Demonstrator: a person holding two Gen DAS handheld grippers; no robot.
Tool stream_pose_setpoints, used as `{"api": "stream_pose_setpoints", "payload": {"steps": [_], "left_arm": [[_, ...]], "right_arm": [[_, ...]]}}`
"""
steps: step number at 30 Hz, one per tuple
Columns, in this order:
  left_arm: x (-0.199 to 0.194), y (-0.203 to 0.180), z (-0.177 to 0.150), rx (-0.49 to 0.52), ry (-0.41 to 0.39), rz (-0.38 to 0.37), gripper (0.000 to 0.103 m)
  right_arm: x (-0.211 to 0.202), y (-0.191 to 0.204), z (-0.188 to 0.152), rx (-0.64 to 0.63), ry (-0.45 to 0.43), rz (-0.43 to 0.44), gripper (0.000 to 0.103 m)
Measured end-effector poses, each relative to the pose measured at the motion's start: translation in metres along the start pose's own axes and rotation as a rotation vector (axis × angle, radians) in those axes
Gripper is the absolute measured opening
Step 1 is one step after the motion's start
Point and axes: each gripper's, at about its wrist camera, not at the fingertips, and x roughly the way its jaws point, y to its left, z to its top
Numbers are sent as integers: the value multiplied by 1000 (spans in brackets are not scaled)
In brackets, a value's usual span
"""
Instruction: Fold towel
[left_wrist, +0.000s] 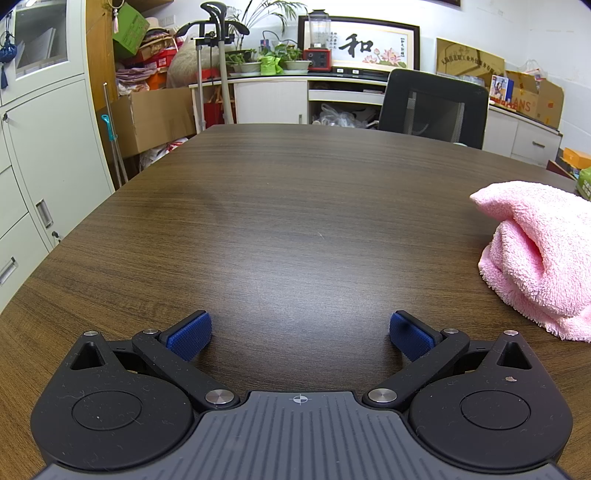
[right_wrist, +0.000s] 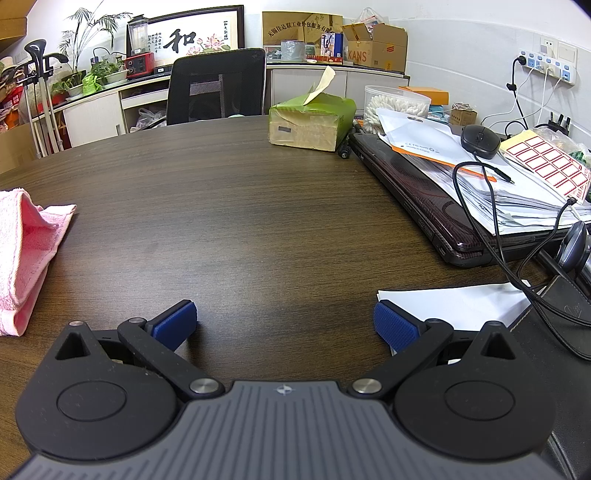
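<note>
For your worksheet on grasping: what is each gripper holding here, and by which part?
Nothing is held. The left gripper and right gripper are both open over bare table; the towel lies between them, untouched.

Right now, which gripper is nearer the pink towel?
Hard to call; neither is clearly nearer. The towel lies between them: right of the open left gripper, left of the open right gripper. Neither touches it.
</note>
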Motion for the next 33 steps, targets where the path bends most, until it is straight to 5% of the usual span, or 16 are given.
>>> {"api": "stream_pose_setpoints", "payload": {"steps": [33], "left_arm": [[0, 0, 0, 0, 0, 0, 103]], "right_arm": [[0, 1, -1, 9, 0, -15, 103]]}}
